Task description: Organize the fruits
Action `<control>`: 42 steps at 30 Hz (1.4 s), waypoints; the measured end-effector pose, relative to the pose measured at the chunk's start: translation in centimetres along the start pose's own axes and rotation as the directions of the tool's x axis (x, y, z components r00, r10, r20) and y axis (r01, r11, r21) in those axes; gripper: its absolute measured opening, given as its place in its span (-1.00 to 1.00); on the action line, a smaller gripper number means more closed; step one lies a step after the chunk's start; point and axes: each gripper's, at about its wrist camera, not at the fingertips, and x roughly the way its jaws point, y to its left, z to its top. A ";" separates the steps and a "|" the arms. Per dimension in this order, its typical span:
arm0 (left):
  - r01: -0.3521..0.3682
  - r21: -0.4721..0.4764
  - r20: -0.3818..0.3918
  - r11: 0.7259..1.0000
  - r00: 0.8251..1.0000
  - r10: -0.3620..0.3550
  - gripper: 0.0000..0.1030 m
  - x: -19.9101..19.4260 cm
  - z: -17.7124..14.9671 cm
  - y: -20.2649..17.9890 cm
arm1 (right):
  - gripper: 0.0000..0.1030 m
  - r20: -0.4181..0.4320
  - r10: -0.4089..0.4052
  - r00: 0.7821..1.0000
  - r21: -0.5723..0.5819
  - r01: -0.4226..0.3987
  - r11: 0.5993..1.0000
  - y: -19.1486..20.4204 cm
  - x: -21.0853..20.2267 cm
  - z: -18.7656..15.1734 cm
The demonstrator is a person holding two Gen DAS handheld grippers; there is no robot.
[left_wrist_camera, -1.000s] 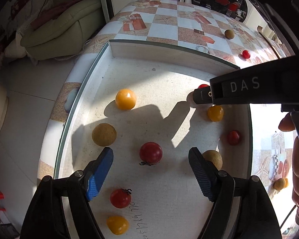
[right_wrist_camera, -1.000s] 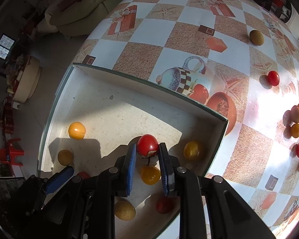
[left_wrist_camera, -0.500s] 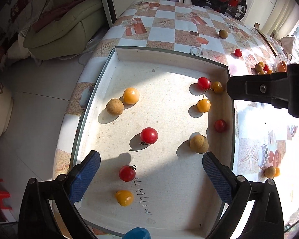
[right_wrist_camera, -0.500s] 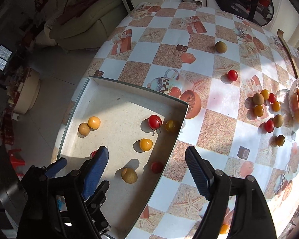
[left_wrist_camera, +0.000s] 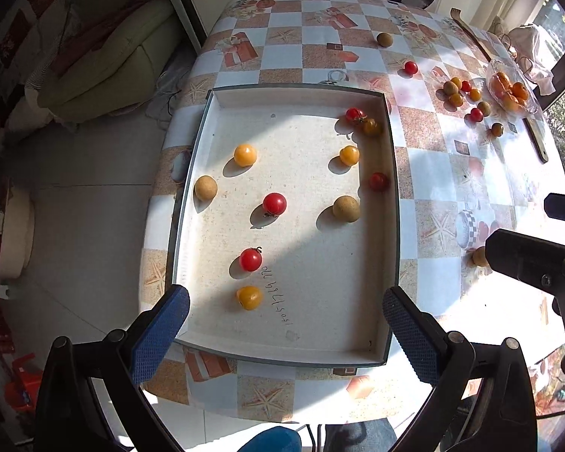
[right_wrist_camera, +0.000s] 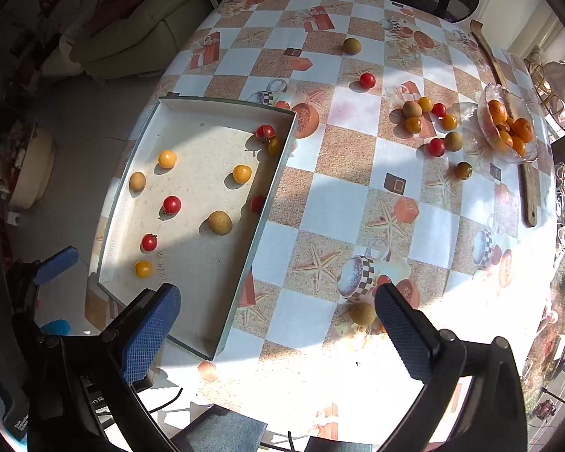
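Both grippers, left [left_wrist_camera: 285,324] and right [right_wrist_camera: 278,320], have pulled back, fingers released and empty. The red tomato [right_wrist_camera: 264,132] just dropped now rests in the tray's [right_wrist_camera: 271,196] far right corner; more fruit [right_wrist_camera: 429,120] waits on the tabletop [right_wrist_camera: 342,203].

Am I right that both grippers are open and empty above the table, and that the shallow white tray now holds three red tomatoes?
Not quite: the shallow white tray holds four red tomatoes, as the left wrist view shows. One sits shaded against the right wall. The left gripper and right gripper are indeed open and empty.
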 end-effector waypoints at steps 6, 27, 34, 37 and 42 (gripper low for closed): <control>-0.004 0.043 -0.039 0.999 0.999 0.005 1.00 -1.3 -1.2 0.0 | 1.00 -0.023 -0.015 1.000 -0.010 0.015 1.000 1.1 -1.6 -2.0; -0.030 0.137 -0.002 0.990 1.000 0.030 1.00 -4.6 -2.4 0.6 | 1.00 -0.024 -0.075 0.997 -0.041 0.074 0.996 2.6 -3.4 -2.8; -0.028 0.142 0.011 0.990 1.000 0.027 1.00 -5.0 -2.6 0.4 | 1.00 -0.010 -0.078 0.997 -0.054 0.077 0.996 3.0 -3.8 -2.6; -0.025 0.143 0.007 0.989 1.000 0.024 1.00 -5.0 -2.6 0.3 | 1.00 -0.011 -0.081 0.997 -0.057 0.080 0.995 3.2 -3.8 -2.6; -0.026 0.150 0.007 0.988 1.000 0.025 1.00 -5.0 -2.7 0.2 | 1.00 -0.020 -0.074 0.997 -0.054 0.073 0.996 3.4 -3.5 -2.6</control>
